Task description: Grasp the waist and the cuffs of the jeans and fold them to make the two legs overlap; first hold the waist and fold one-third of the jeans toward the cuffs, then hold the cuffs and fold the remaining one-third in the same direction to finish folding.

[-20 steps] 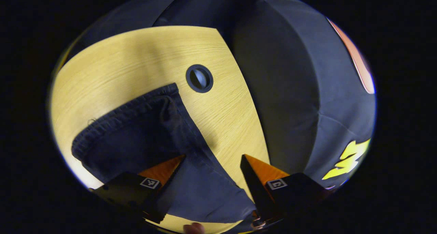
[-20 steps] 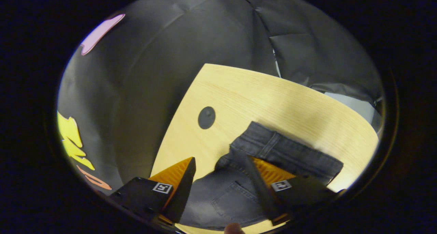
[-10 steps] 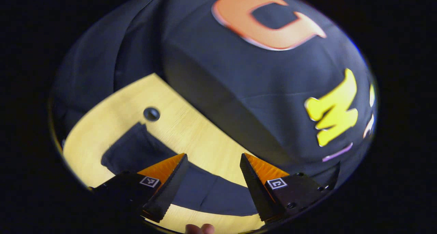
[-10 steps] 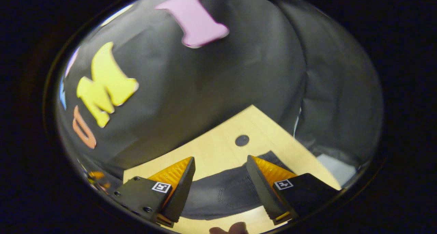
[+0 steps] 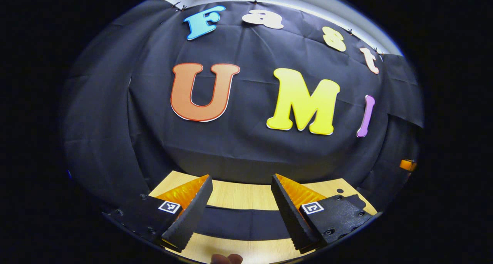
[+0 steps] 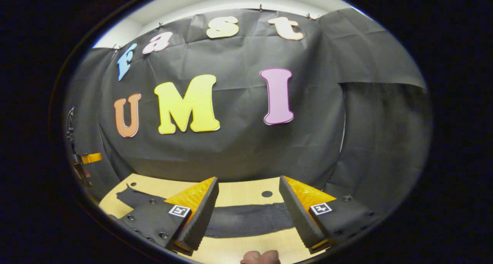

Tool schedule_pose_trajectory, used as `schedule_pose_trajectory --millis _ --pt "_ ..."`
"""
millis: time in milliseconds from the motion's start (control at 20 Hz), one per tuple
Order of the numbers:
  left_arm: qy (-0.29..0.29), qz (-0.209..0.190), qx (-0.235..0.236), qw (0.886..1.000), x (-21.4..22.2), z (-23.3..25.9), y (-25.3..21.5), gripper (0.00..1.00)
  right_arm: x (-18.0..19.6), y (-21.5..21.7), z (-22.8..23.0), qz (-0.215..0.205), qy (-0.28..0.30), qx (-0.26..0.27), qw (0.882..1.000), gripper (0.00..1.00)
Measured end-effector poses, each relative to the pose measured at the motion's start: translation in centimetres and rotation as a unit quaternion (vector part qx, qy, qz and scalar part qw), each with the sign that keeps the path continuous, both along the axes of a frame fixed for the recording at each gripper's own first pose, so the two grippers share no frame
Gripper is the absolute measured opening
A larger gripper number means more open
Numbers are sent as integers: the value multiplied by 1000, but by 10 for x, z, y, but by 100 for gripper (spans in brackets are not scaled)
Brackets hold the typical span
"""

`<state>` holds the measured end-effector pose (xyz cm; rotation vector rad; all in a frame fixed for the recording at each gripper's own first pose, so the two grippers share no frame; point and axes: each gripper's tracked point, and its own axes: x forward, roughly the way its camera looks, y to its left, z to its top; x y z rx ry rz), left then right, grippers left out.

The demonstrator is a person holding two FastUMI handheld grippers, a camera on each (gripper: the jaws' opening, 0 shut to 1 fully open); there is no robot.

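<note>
The left gripper and right gripper are held above the table, jaws spread wide, nothing gripped. The jeans are seen laid flat across the table in a long dark strip below both grippers.

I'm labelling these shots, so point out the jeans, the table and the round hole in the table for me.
jeans point(image 6: 246, 219): right gripper view, on the dark denim between the fingers.
table point(image 5: 242, 196): left gripper view, on bare wood behind the jeans.
round hole point(image 6: 267, 194): right gripper view, on its dark centre.
</note>
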<state>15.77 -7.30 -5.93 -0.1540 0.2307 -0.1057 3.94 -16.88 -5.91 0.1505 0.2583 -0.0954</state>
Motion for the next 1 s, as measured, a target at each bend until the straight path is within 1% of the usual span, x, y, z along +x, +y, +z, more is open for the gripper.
schedule_pose_trajectory --millis 50,150,250,400,500,650,700,800,900,1000 --pt "-1 0 -3 1000 -19 -3 -4 98 -15 2 -2 -5 0 -2 1000 90" --pt "-7 13 -10 1000 -44 -4 -6 98 -42 2 -13 -12 9 4 1000 90" --pt "-4 11 -30 999 -52 -5 -13 98 -57 4 -24 -19 16 22 999 91" --pt "3 16 -13 1000 -51 -8 -9 99 -63 0 -42 -24 24 26 999 90" --pt "9 15 -14 1000 -49 -7 -14 99 -55 -9 -65 -31 40 41 998 97" --pt "20 10 -7 1000 -50 -8 -26 98 -32 -31 -117 -48 68 76 994 97" --pt "27 8 -4 1000 -50 -10 -32 100 -20 -41 -139 -54 78 85 992 97" --pt "40 8 0 999 -50 -15 -39 98 7 -60 -188 -68 105 103 987 97" --pt "55 15 -2 998 -50 -21 -42 98 27 -80 -237 -79 132 110 982 97" --pt "64 28 -13 998 -50 -24 -46 98 47 -93 -279 -80 161 107 978 97"
